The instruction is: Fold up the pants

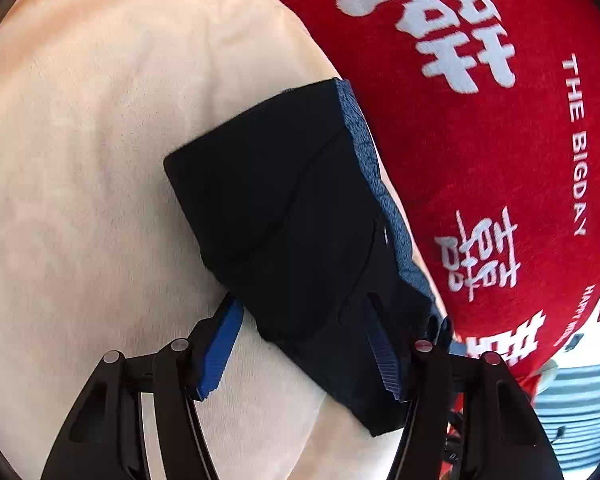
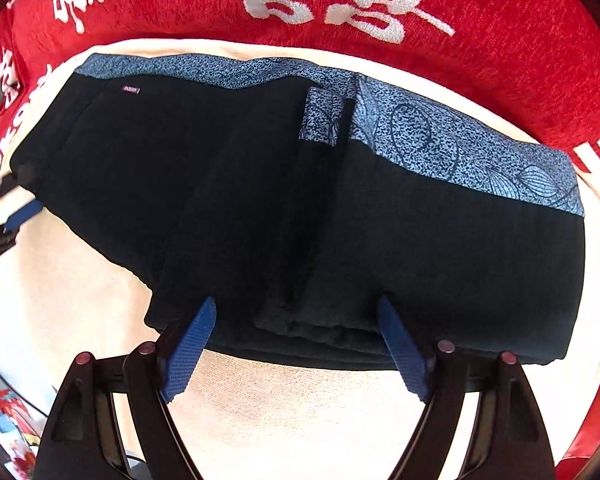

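Observation:
The pants (image 2: pixel 260 184) are black with a blue patterned waistband (image 2: pixel 460 152) and lie folded on a cream blanket (image 2: pixel 300 408). In the left wrist view the pants (image 1: pixel 284 216) show end-on as a compact dark bundle. My left gripper (image 1: pixel 300 312) is open, its blue pads at the near end of the bundle, the right pad over the fabric. My right gripper (image 2: pixel 296 304) is open, both blue pads at the pants' near folded edge. The left gripper's blue pad (image 2: pixel 22 214) shows at the left edge of the right wrist view.
A red cloth with white characters (image 1: pixel 500 120) lies beyond the cream blanket (image 1: pixel 100 160), and it also shows across the top of the right wrist view (image 2: pixel 380 8). A striped blue-grey item (image 1: pixel 580 408) sits at lower right. Clutter (image 2: pixel 8 420) sits at lower left.

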{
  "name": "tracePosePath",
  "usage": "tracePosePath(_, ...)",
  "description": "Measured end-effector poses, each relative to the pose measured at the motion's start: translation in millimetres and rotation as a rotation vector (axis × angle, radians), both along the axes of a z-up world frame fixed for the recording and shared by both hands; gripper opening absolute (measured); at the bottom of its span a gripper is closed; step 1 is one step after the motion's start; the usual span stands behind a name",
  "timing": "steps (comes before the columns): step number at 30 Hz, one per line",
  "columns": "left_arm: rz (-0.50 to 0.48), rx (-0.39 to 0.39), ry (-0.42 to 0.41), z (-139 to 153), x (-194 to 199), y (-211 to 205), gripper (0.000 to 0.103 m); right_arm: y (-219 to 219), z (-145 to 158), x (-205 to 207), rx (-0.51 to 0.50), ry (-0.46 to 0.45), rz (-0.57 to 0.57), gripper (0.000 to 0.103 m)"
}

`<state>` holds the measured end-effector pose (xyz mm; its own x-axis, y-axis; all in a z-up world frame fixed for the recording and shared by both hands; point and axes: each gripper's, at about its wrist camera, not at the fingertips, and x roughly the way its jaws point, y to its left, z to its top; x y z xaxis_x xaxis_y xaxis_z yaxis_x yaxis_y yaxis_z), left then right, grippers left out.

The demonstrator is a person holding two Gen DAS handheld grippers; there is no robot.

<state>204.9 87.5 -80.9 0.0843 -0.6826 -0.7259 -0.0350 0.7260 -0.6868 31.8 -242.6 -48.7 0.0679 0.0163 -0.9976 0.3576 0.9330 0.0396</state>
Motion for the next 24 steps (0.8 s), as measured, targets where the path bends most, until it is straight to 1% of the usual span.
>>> tracePosePath(1, 0.008, -0.029, -0.006, 0.9, 4.3, 10.3, 0.063, 0.6, -0.2, 0.3, -0.001, 0.001, 0.003, 0.085)
tracePosePath(3, 0.007, -0.046, -0.014, -1.3, 10.0, 6.5, 0.063, 1.5, -0.2, -0.1, 0.005, 0.0, 0.002, 0.086)
tracePosePath(5, 0.001, -0.035, -0.025, -2.9, 12.5, 1.6, 0.064, 2.8, -1.1, 3.4, 0.013, -0.001, -0.004, 0.086)
tracePosePath(6, -0.001, -0.024, -0.029, -3.2, 13.8, -1.0, 0.067, 2.3, -0.9, 3.6, 0.016, -0.002, -0.008, 0.086)
tracePosePath(7, 0.0, -0.026, -0.03, -2.5, 14.8, -4.3, 0.076, 2.9, -0.4, 4.5, 0.018, -0.002, -0.01, 0.086)
tracePosePath(8, 0.001, -0.016, -0.028, -0.9, 15.0, -7.1, 0.077, 3.5, -0.2, 4.8, 0.018, 0.0, -0.011, 0.086)
tracePosePath(9, -0.002, 0.024, -0.029, 0.8, 16.1, -15.9, 0.077, 4.2, 0.1, 5.7, 0.016, 0.003, -0.01, 0.086)
tracePosePath(10, -0.003, 0.065, -0.035, 3.4, 16.3, -21.5, 0.073, 3.7, 1.0, 6.0, 0.015, 0.005, -0.01, 0.086)
tracePosePath(11, -0.002, 0.115, -0.049, 6.8, 15.8, -26.6, 0.053, 3.6, 1.6, 6.7, 0.016, 0.006, -0.011, 0.086)
tracePosePath(12, -0.009, 0.18, -0.067, 9.3, 15.6, -30.7, 0.038, 1.4, 3.2, 7.4, 0.02, 0.006, -0.013, 0.085)
tracePosePath(13, -0.018, 0.199, -0.075, 10.1, 15.8, -32.2, 0.03, -0.4, 5.9, 7.6, 0.025, 0.002, -0.019, 0.085)
tracePosePath(14, -0.012, 0.197, -0.078, 11.4, 15.2, -30.3, 0.028, -2.8, 9.8, 7.3, 0.031, -0.003, -0.026, 0.082)
tracePosePath(16, -0.029, 0.232, -0.114, 19.1, 12.1, -33.6, 0.026, -7.2, 19.6, 6.5, 0.043, -0.022, -0.04, 0.063)
tracePosePath(17, -0.052, 0.267, -0.154, 26.0, 9.0, -39.7, 0.026, -9.5, 24.5, 6.4, 0.055, -0.031, -0.048, 0.046)
tracePosePath(18, -0.073, 0.296, -0.192, 32.4, 5.7, -44.9, 0.026, -12.1, 30.2, 6.1, 0.064, -0.04, -0.06, 0.043)
tracePosePath(20, -0.12, 0.358, -0.279, 47.7, -3.4, -58.1, 0.026, -18.1, 41.1, 7.8, 0.122, -0.069, -0.087, 0.043)
tracePosePath(22, -0.182, 0.424, -0.385, 63.6, -16.5, -75.9, 0.026, -22.2, 51.0, 14.4, 0.202, -0.097, -0.104, 0.043)
tracePosePath(24, -0.252, 0.486, -0.492, 76.7, -31.7, -94.5, 0.026, -21.3, 63.4, 31.5, 0.283, -0.119, -0.083, 0.044)
